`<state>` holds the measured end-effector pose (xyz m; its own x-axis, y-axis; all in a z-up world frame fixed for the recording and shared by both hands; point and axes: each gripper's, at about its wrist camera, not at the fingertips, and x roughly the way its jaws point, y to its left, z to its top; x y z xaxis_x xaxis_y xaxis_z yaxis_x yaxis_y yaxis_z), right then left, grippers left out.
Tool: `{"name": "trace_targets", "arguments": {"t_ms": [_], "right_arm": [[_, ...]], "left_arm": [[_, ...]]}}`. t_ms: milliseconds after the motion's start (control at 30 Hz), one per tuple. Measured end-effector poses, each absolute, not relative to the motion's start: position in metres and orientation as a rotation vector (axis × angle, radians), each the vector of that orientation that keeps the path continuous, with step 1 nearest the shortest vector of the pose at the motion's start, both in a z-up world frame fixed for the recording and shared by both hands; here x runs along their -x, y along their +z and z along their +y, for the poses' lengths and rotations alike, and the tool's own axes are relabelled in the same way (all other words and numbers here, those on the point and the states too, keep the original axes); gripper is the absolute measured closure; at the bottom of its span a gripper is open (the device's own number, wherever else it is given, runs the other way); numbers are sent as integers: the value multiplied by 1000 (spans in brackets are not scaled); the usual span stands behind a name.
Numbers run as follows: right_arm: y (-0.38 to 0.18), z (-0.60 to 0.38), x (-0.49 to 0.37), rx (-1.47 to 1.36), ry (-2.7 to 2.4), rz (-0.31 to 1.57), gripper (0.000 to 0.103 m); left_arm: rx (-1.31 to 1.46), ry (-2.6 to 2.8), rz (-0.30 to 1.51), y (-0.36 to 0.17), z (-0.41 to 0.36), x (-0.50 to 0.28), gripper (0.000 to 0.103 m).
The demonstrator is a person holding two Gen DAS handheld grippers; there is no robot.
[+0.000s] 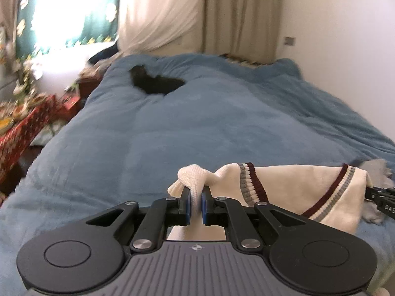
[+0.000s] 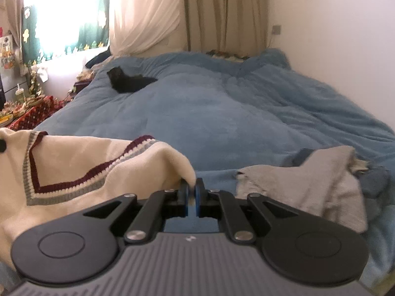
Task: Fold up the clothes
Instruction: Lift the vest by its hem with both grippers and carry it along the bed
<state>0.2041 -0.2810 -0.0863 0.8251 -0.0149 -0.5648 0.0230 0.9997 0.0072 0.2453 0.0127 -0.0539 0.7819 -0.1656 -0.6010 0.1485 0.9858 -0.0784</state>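
Note:
A cream knit sweater (image 1: 296, 187) with a maroon and grey striped V-neck hangs stretched between my two grippers above the blue bedspread (image 1: 197, 123). My left gripper (image 1: 196, 197) is shut on a bunched cream fold at its left side. In the right wrist view the same sweater (image 2: 74, 170) spreads to the left, and my right gripper (image 2: 192, 190) is shut on its right corner. The tip of the right gripper (image 1: 380, 197) shows at the right edge of the left wrist view.
A grey garment (image 2: 308, 185) lies crumpled on the bedspread (image 2: 234, 113) to the right. A black cat (image 2: 128, 80) rests near the bed's far left corner. A red patterned table (image 1: 22, 128) with clutter stands left of the bed. Curtains (image 1: 234, 12) and a wall lie beyond.

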Motion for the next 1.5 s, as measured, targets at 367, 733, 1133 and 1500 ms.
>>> {"name": "trace_targets", "arguments": {"t_ms": [367, 733, 1133, 1500], "right_arm": [[-151, -237, -247, 97, -13, 717, 98], [-150, -244, -298, 41, 11, 761, 98], [-116, -230, -418, 78, 43, 678, 98], [-50, -211, -570, 88, 15, 702, 98]], "left_arm": [[57, -96, 803, -122, 25, -274, 94], [106, -86, 807, -111, 34, -316, 95], [114, -56, 782, -78, 51, -429, 95], [210, 9, 833, -20, 71, -528, 95]]}}
